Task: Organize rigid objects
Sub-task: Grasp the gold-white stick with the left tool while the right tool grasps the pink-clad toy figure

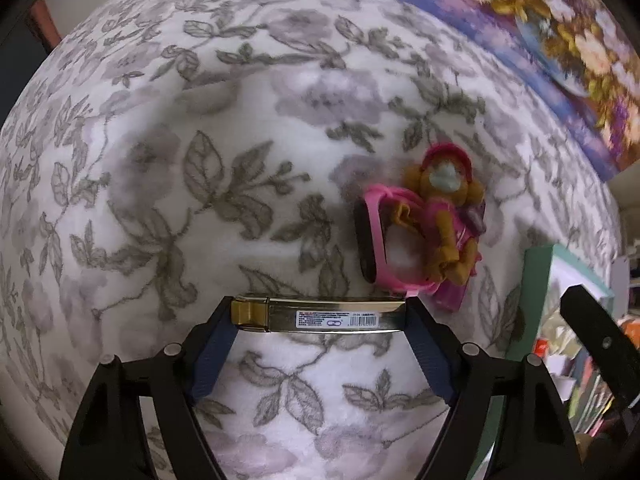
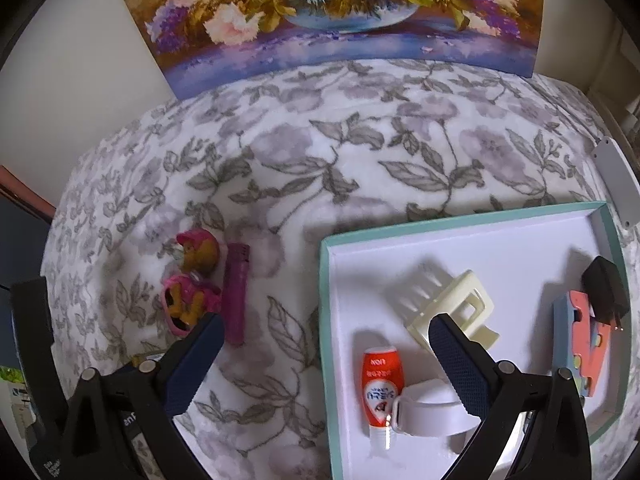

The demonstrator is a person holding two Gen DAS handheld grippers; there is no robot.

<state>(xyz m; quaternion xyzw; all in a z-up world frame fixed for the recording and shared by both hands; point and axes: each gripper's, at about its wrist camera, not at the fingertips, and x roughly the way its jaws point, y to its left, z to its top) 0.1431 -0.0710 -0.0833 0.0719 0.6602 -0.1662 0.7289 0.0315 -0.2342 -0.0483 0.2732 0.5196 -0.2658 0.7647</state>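
Gold bar: we see a slim gold-coloured stick with a barcode label, lying on the flowered blanket that covers the surface, right between the fingertips of our left gripper.
Left gripper: we read its blue pads as touching the two ends of the bar, so it is pinching the bar lengthwise; the hold looks light and may not be firm yet.
Bar's long axis: it runs straight across the left wrist view, from one finger to the other, flat on the blanket; the cap-like gold end points left, the plain end right.
Toy figure: a pink and orange toy with a pink strap lies just beyond the bar's right end, apart from it, not yet sorted.
Purple stick: it lies beside the toy on the blanket in the right wrist view, also unsorted.
Right gripper: spread wide and holding nothing, it hangs over the near left edge of the tray.
Tray: a white tray with a teal rim sits to the right on the blanket.
Done so far: a red tube, a cream hair claw, a white band, a black plug and a coloured block already lie in the tray.
Left to do: we judge three things remain, the bar, the toy and the purple stick.
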